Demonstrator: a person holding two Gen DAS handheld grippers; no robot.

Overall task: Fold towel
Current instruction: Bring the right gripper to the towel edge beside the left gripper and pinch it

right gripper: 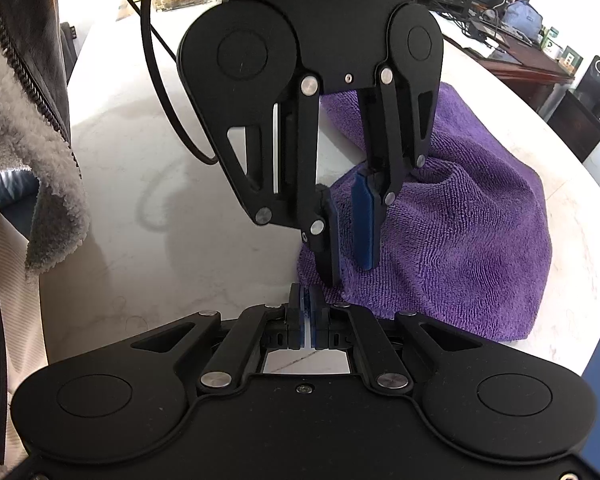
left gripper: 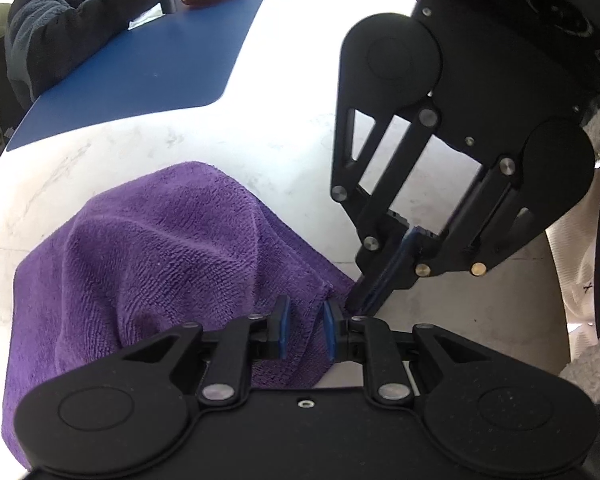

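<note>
White marble table carries your purple towel, bunched into a mound. Your left gripper stands parted around its raised corner fold; your right gripper is pressed closed beside that corner.

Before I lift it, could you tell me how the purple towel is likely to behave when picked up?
Probably floppy: the towel humps and creases where it lies, so it should droop from any pinched point. It is likely grippy rather than slippery, given its looped pile. The open left claw straddles a bunched ridge, so layers may separate.
</note>
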